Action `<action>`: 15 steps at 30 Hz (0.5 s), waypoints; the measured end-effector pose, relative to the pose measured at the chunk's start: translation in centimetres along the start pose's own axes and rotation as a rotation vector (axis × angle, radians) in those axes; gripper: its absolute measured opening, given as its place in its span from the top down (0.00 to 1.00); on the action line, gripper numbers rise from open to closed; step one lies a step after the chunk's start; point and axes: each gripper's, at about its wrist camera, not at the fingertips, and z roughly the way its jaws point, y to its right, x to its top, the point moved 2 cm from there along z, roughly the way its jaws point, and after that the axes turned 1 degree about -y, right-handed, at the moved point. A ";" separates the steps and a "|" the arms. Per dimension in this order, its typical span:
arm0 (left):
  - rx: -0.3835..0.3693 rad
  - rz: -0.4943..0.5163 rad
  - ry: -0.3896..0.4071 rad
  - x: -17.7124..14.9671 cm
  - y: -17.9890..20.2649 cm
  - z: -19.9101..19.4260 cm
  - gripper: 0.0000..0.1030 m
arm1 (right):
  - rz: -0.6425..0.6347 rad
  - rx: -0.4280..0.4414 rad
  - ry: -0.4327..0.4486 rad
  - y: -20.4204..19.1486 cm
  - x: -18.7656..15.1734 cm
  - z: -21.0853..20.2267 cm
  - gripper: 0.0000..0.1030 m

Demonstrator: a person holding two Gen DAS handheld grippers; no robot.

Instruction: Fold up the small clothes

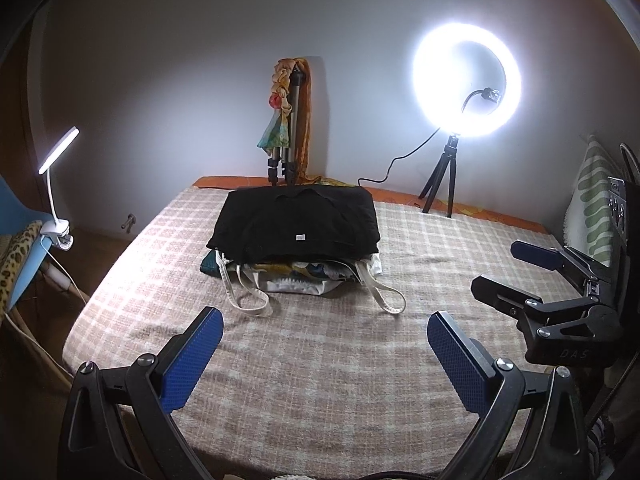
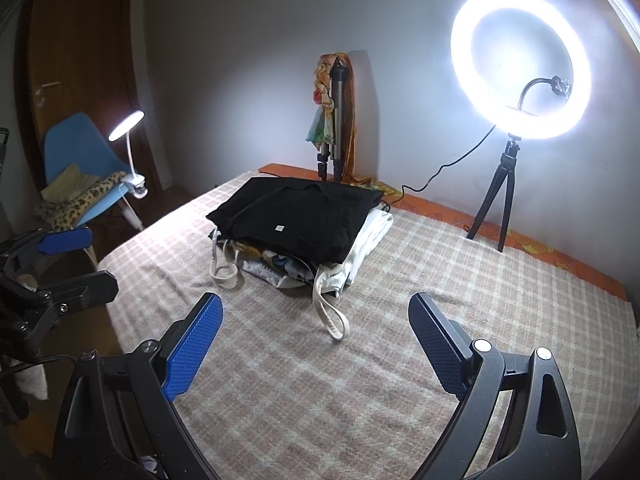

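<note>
My left gripper (image 1: 324, 356) and right gripper (image 2: 316, 344) hover with fingers apart above the bed (image 1: 320, 380), short of a black folded garment (image 1: 296, 220) topping a clothes pile near its far edge.

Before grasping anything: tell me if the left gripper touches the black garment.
Apart. The left wrist view shows bare checkered blanket between the open left gripper and black garment.

The left gripper (image 1: 325, 332) is held level and low, its blue-padded fingers (image 1: 192, 356) spread wide with nothing gripped between them. The right gripper (image 2: 316, 320) is posed the same way beside it, jaws parted and empty, pads (image 2: 194, 346) facing inward.
</note>
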 end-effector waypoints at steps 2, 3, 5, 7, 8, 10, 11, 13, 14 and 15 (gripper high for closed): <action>-0.003 0.001 0.000 0.0 0.1 0.0 0.00 | -0.001 -0.002 0.002 0.0 0.0 0.0 0.08; -0.004 0.004 0.002 0.1 0.2 0.0 0.00 | -0.001 -0.003 0.004 -0.1 0.1 -0.1 0.08; -0.004 0.007 0.004 0.1 0.3 -0.1 0.00 | -0.004 -0.003 0.006 -0.1 0.1 -0.2 0.08; -0.009 0.007 0.005 0.1 0.3 -0.1 0.00 | -0.003 -0.003 0.008 -0.2 0.1 -0.3 0.08; -0.009 0.007 0.006 0.1 0.3 -0.1 0.00 | -0.002 -0.002 0.008 -0.2 0.2 -0.3 0.08; -0.009 0.007 0.007 0.2 0.4 -0.1 0.00 | -0.001 -0.001 0.007 -0.2 0.2 -0.3 0.08; -0.011 0.007 0.007 0.2 0.4 -0.1 0.00 | -0.001 -0.001 0.008 -0.2 0.2 -0.3 0.08; -0.010 0.007 0.008 0.2 0.4 -0.2 0.00 | -0.001 0.000 0.008 -0.2 0.2 -0.3 0.08; -0.009 0.008 0.009 0.2 0.4 -0.3 0.00 | -0.001 0.000 0.009 -0.2 0.2 -0.3 0.08; -0.009 0.009 0.010 0.2 0.5 -0.3 0.00 | -0.002 0.000 0.010 -0.2 0.2 -0.3 0.08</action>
